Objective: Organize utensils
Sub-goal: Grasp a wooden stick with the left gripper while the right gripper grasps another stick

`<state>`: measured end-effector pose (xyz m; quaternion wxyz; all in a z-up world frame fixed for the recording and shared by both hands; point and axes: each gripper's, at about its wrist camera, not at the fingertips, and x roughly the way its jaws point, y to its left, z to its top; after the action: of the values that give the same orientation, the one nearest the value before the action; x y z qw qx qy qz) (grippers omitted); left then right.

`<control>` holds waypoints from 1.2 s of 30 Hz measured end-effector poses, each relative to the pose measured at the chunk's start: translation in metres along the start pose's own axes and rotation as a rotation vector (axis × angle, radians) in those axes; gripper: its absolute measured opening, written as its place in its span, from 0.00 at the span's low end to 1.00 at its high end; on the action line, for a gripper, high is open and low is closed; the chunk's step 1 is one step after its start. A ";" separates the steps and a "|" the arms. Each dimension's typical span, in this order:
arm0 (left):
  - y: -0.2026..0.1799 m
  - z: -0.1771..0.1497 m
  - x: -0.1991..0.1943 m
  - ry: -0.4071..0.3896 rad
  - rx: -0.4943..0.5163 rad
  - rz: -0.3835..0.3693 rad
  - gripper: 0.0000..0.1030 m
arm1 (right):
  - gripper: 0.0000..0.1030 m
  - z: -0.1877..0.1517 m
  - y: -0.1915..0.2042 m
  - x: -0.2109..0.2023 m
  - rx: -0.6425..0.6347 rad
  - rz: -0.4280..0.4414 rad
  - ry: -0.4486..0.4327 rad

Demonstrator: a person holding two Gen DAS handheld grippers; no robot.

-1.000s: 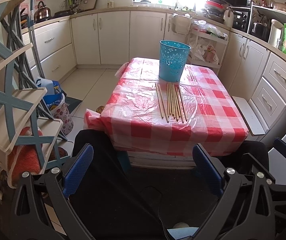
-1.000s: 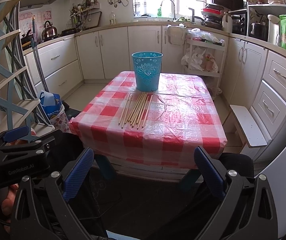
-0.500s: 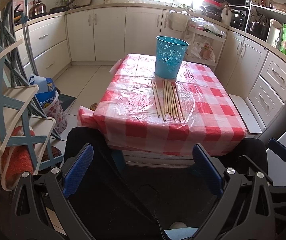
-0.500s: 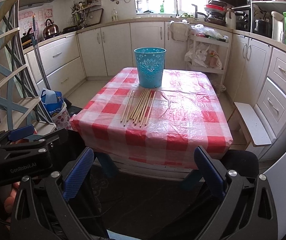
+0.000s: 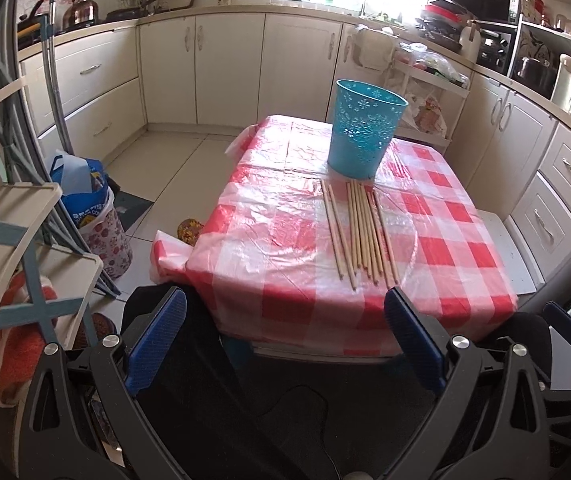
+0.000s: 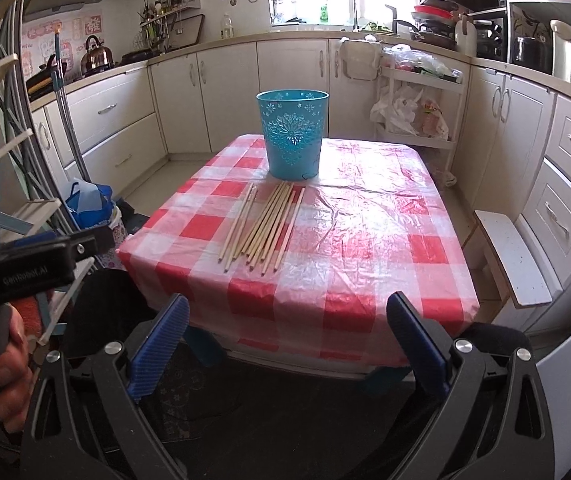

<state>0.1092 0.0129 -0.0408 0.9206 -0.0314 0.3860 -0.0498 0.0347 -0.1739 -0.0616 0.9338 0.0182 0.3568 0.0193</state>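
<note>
While both tools hang short of the near edge, the scene reads so:
Surface: a table under a red-and-white checked plastic cloth (image 6: pixel 365 240), in a kitchen.
Chopsticks: a loose row of wooden chopsticks (image 6: pixel 265 228) lies flat on the cloth, far ends close to the bin.
Bin: a turquoise perforated bin (image 6: pixel 292 134) stands upright behind them.
Left hand-held gripper (image 5: pixel 283 338): blue pads spread apart, nothing between them.
Right hand-held gripper (image 6: pixel 285 338): jaws wide but closing, nothing between them.
Hand (image 6: pixel 7 364): grips the left tool's handle, seen in the right view.
</note>
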 end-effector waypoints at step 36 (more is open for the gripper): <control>-0.040 0.082 0.243 0.187 0.113 0.072 0.88 | 0.35 0.077 -0.025 0.245 -0.008 0.029 0.193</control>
<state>0.3345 -0.0530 -0.1512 0.8821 0.0390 0.4676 -0.0410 0.2690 -0.1882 -0.1682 0.8948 0.0178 0.4448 0.0359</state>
